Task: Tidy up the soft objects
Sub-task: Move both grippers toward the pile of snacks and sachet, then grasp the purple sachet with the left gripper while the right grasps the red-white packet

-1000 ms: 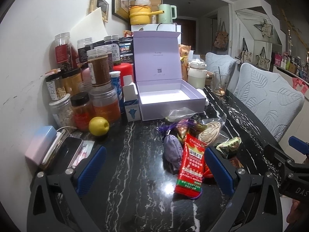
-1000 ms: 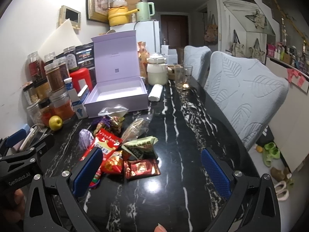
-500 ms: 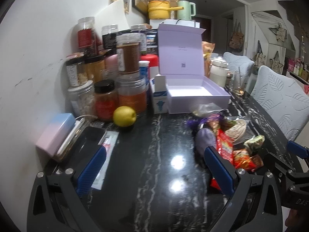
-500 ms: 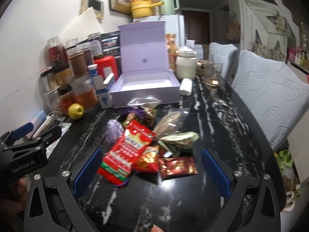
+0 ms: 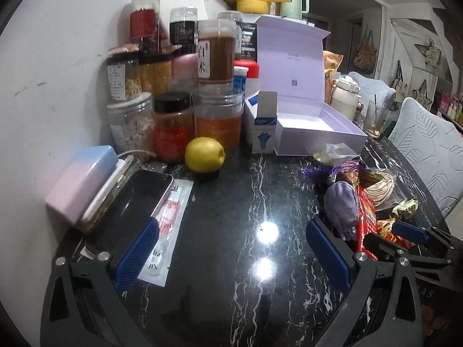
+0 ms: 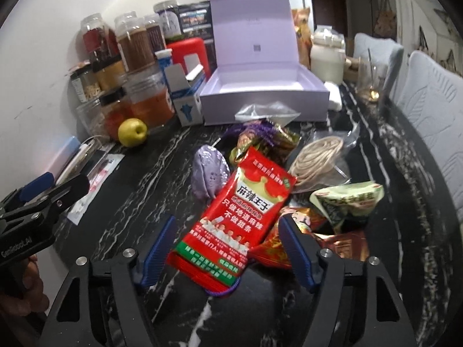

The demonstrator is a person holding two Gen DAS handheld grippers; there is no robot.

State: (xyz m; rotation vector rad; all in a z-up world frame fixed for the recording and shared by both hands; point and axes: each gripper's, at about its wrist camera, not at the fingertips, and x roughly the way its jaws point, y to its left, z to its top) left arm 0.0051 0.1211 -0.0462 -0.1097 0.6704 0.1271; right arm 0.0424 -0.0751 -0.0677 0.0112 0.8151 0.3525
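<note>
A pile of soft snack packets lies on the black marble table in front of an open lilac box [image 6: 264, 92]. The big red snack packet [image 6: 240, 219] lies between the open blue fingers of my right gripper [image 6: 228, 248], which straddle it without pinching. Beside it are a purple pouch [image 6: 207, 170], a green packet [image 6: 347, 205], small red packets [image 6: 301, 225] and a bagged cord coil [image 6: 315, 160]. My left gripper [image 5: 231, 256] is open and empty over bare table, left of the pile [image 5: 356, 199]. The box also shows in the left wrist view [image 5: 315, 127].
Jars [image 5: 170, 110] crowd the wall at left, with a yellow apple [image 5: 204, 158], a small blue-white carton [image 5: 262, 127], a phone [image 5: 139, 199] and a pastel case [image 5: 84, 179]. A white jar [image 6: 327, 55] and a glass [image 6: 370, 81] stand behind the box. Padded chairs [image 6: 434, 95] line the right side.
My right gripper has moved forward and down until its fingers straddle the red packet, narrowing somewhat. My left gripper has swung left, away from the pile, towards the jars and phone.
</note>
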